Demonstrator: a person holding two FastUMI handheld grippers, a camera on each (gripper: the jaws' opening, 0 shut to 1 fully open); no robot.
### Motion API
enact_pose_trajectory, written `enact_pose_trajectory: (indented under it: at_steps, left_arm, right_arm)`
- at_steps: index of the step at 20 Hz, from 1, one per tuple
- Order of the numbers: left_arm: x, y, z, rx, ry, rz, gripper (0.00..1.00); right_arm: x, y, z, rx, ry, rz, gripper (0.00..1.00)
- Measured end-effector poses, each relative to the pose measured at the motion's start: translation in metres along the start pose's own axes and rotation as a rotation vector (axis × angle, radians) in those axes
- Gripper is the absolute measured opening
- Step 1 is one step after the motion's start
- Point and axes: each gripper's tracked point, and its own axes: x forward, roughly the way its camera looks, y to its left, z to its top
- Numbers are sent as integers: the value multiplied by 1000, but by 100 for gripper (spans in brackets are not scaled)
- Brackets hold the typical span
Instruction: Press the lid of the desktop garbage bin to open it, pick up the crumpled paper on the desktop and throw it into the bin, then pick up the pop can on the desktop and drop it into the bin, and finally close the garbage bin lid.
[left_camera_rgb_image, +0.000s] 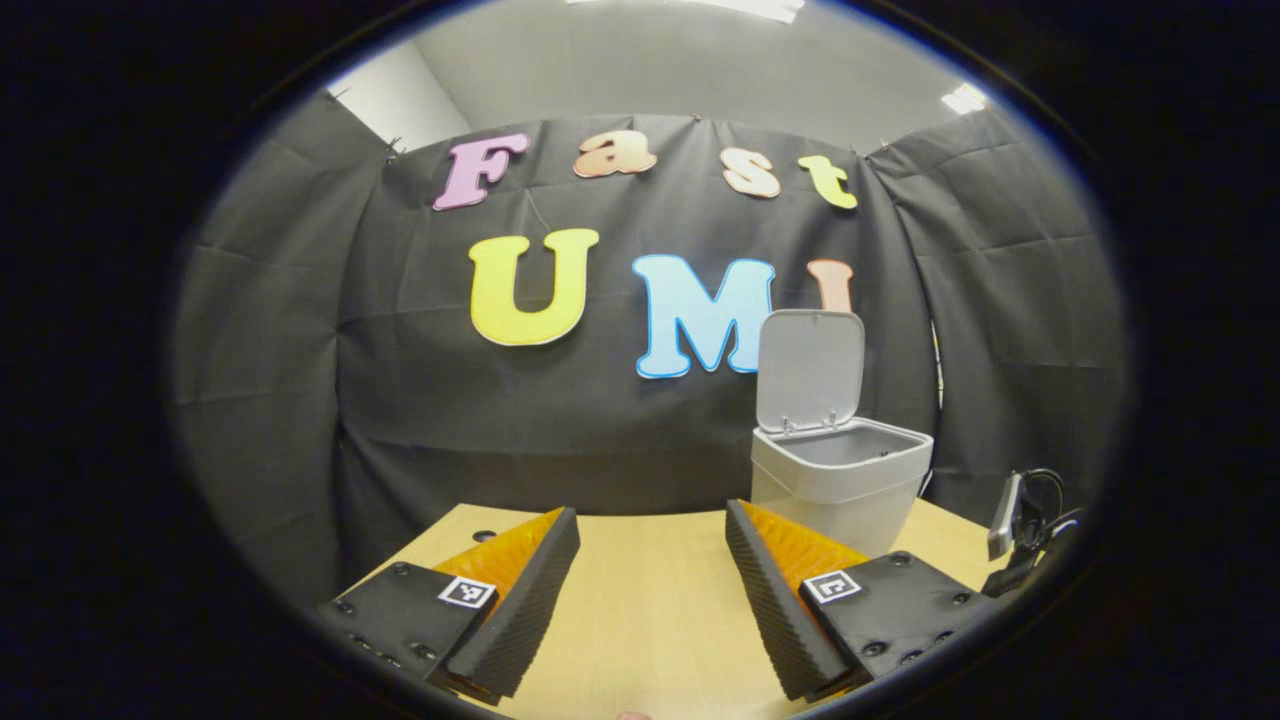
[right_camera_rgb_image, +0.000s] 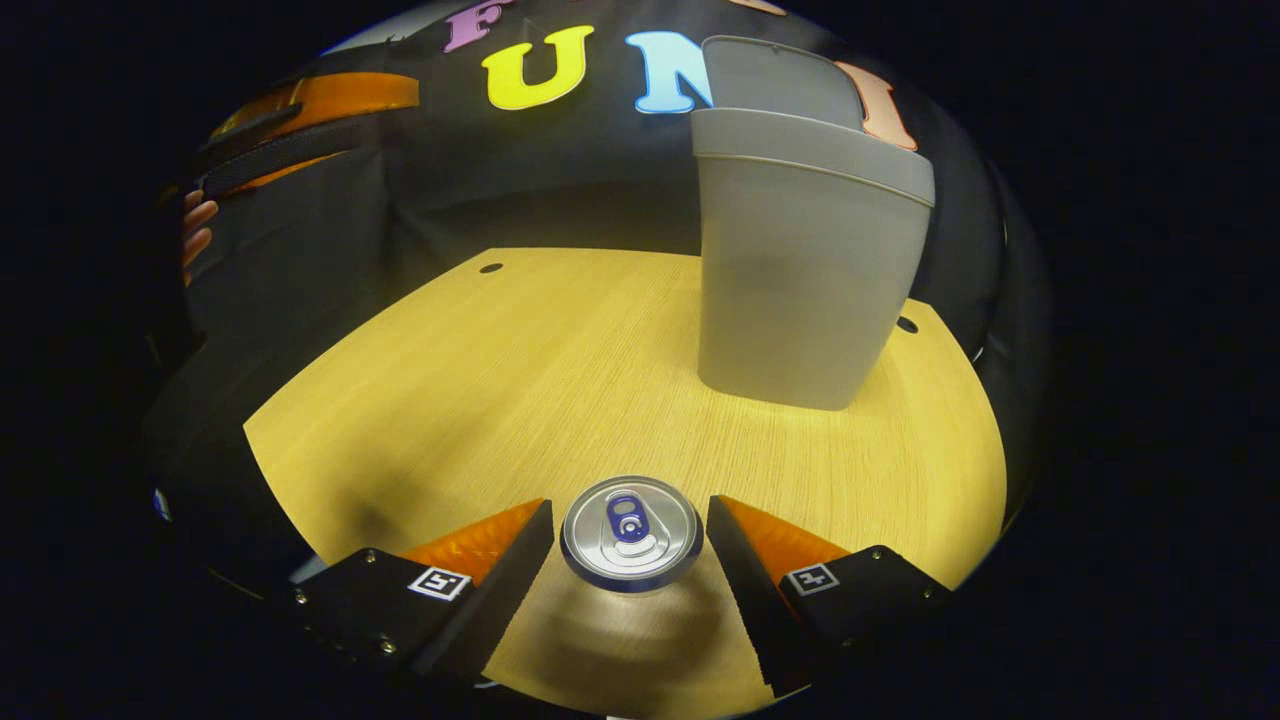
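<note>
Left claw: your left claw (left_camera_rgb_image: 652, 590) hangs above the wooden table (left_camera_rgb_image: 650, 620), its two fingers spread wide apart with bare tabletop between them. It grips nothing.

Right claw: your right claw (right_camera_rgb_image: 630, 560) sits low over the table (right_camera_rgb_image: 520, 380), fingers spread, one on each side of the can (right_camera_rgb_image: 630, 533). A thin gap shows between each finger and the can's rim, so the fingers are beside it and not pressing on it.

Can: it stands upright on the near part of the table, seen from above, with its silver top and blue pull tab facing your right claw's camera. It is well apart from the bin.

Bin: in the left gripper view the pale grey bin (left_camera_rgb_image: 840, 480) stands on the far right part of the table, close to the black cloth wall (left_camera_rgb_image: 560, 400). In the right gripper view the bin (right_camera_rgb_image: 800, 270) stands beyond the can and to its right.

Lid: the lid (left_camera_rgb_image: 810, 370) is raised upright on its hinge at the far edge of the bin, leaving the mouth open. What lies inside cannot be made out.

Other claw, seen far off: in the right gripper view, your left claw (right_camera_rgb_image: 290, 125) shows at the upper left, with fingertips of your hand (right_camera_rgb_image: 196, 232) just below it.

Table edge: a small dark hole (right_camera_rgb_image: 491, 268) marks the far left part of the tabletop.
</note>
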Motion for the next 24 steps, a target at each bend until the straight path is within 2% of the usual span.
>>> enact_pose_trajectory:
  at_steps: [2,3,4,5,13,19,24]
  left_arm:
    - [-2,2,-2,-5,5,5,100]
    - [-2,2,-2,-4,6,6,100]
    - [-2,3,-4,-3,8,7,100]
    - [-3,3,-6,-4,12,7,100]
    - [-6,5,-8,-17,16,14,100]
    - [-6,6,-11,-20,19,11,100]
    - [-9,12,-4,-11,9,12,100]
  right_arm:
    - [1,-3,-4,-17,12,-14,95]
    - [2,-3,-6,-25,17,-14,89]
    - [0,-3,-7,-29,17,-16,89]
    - [-2,0,-10,-33,17,-10,85]
    - [-10,-9,-1,-2,-23,-35,84]
    - [-28,-20,34,68,-115,-58,84]
    - [-55,-26,86,71,-249,-86,84]
